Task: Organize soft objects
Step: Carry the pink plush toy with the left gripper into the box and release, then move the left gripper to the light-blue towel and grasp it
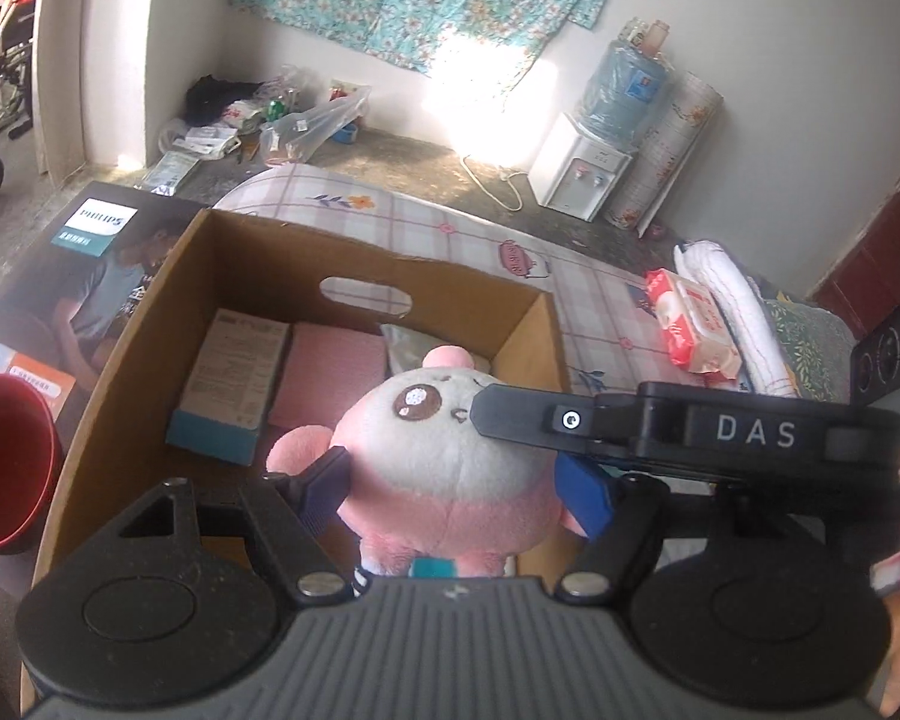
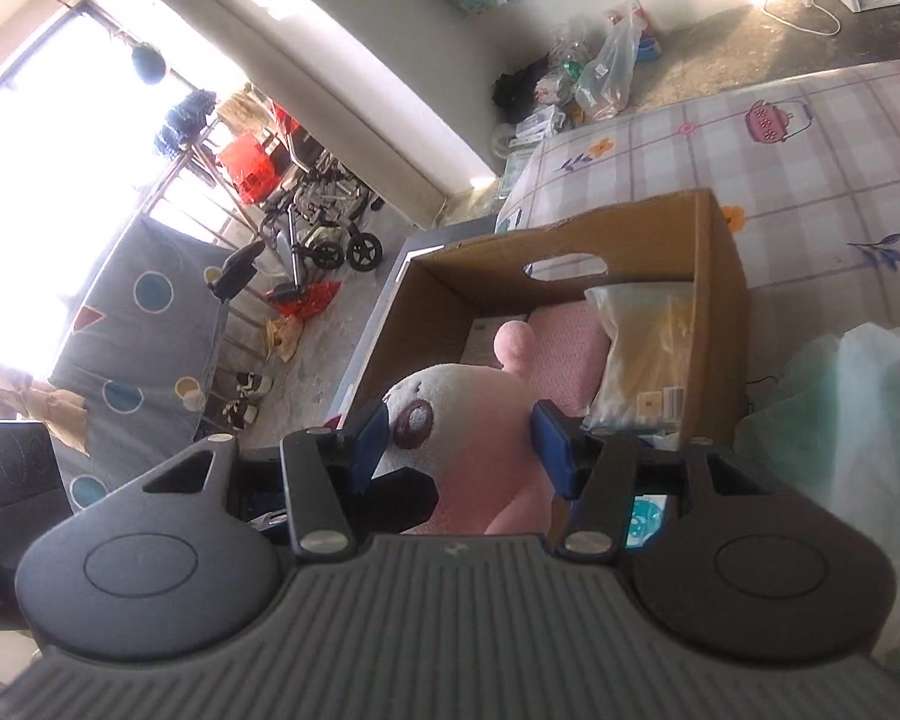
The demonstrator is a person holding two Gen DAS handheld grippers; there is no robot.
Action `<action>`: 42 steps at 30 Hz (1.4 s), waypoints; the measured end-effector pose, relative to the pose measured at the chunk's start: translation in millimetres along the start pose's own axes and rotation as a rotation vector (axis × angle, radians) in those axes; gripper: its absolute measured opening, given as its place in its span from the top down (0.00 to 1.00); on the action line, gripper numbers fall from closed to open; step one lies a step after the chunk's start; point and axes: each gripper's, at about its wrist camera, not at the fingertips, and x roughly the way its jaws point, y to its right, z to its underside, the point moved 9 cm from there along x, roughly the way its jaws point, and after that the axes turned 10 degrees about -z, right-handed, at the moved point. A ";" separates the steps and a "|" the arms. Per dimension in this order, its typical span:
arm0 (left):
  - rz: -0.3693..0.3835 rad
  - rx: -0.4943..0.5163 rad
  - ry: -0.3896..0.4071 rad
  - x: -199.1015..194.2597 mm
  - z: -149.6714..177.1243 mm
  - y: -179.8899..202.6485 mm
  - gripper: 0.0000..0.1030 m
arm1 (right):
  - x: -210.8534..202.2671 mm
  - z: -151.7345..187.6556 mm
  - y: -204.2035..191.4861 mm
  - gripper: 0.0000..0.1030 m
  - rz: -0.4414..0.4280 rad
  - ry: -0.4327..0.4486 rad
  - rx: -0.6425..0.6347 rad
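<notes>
A pink and white plush toy (image 1: pixel 444 456) with a brown eye patch is held over the near edge of an open cardboard box (image 1: pixel 150 324). My left gripper (image 1: pixel 456 492) is shut on the toy's body, blue pads pressing both sides. My right gripper (image 2: pixel 462 444) is shut on the toy's head (image 2: pixel 450 414); its finger (image 1: pixel 528 414) crosses the toy's face in the left wrist view. The box (image 2: pixel 720 300) holds a pink pad (image 1: pixel 330 372), a small carton (image 1: pixel 234 384) and a clear bag (image 2: pixel 642 354).
The box stands on a checked mattress (image 1: pixel 594 312). A Philips box (image 1: pixel 48 300) and a red bowl (image 1: pixel 6 462) lie to its left. A tissue pack (image 1: pixel 690 324) and folded towels (image 1: pixel 732 306) lie to its right. A water dispenser (image 1: pixel 582 174) stands by the wall.
</notes>
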 end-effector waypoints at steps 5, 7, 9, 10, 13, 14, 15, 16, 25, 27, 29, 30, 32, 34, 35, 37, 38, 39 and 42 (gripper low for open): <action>-0.006 -0.062 -0.115 39.6 20.2 -49.5 0.27 | 69.7 28.0 -2.4 0.48 0.048 -0.120 -0.006; -0.008 -0.069 -0.147 52.6 27.0 -59.0 0.27 | 87.3 37.1 5.6 0.48 0.067 -0.156 0.016; -0.005 -0.065 -0.168 63.3 30.2 -62.6 0.28 | 93.7 42.2 16.2 0.48 0.087 -0.177 0.026; -0.001 -0.063 -0.179 68.6 33.5 -62.9 0.29 | 97.3 44.7 18.7 0.48 0.099 -0.186 0.024; 0.030 -0.060 -0.210 79.6 38.0 -57.7 0.31 | 102.3 47.8 32.9 0.48 0.142 -0.205 0.007; 0.029 -0.058 -0.211 79.9 38.1 -56.8 0.31 | 103.7 47.0 34.0 0.49 0.150 -0.208 -0.002; 0.026 -0.051 -0.202 80.4 38.8 -56.1 0.30 | 102.7 46.8 33.6 0.48 0.162 -0.207 -0.007; 0.026 -0.046 -0.195 80.7 37.9 -55.6 0.28 | 101.6 44.7 35.1 0.48 0.177 -0.207 -0.017; 0.049 -0.052 -0.100 47.3 25.8 -43.4 0.20 | 72.6 29.8 20.3 0.43 0.106 -0.123 -0.024; 0.057 -0.028 -0.068 34.7 22.5 -33.8 0.18 | 55.9 25.4 13.7 0.42 0.068 -0.079 -0.018; 0.073 0.001 -0.037 22.2 18.9 -19.9 0.17 | 37.5 20.6 8.6 0.42 0.037 -0.035 -0.016; 0.081 0.015 -0.025 17.2 17.7 -12.4 0.16 | 26.0 18.4 7.1 0.42 0.027 -0.013 -0.019; 0.104 0.040 -0.006 8.2 16.0 4.9 0.16 | -0.2 13.5 5.7 0.41 0.012 0.033 -0.027; 0.140 0.076 0.009 0.6 15.3 28.8 0.15 | -30.1 8.1 7.5 0.41 0.011 0.084 -0.033; 0.153 0.090 0.011 -1.2 15.4 38.5 0.15 | -46.7 5.6 10.8 0.40 0.014 0.109 -0.039; 0.182 0.126 0.009 -2.6 15.8 62.6 0.15 | -81.8 1.5 21.0 0.40 0.043 0.167 -0.056; 0.193 0.145 0.003 -1.9 15.6 75.5 0.15 | -101.8 -0.4 27.4 0.39 0.067 0.200 -0.071; 0.200 0.160 -0.004 -0.8 15.3 86.6 0.15 | -119.5 -1.6 34.2 0.39 0.094 0.229 -0.084; 0.223 0.197 -0.041 8.2 13.6 124.5 0.15 | -178.9 -3.2 64.7 0.36 0.202 0.317 -0.123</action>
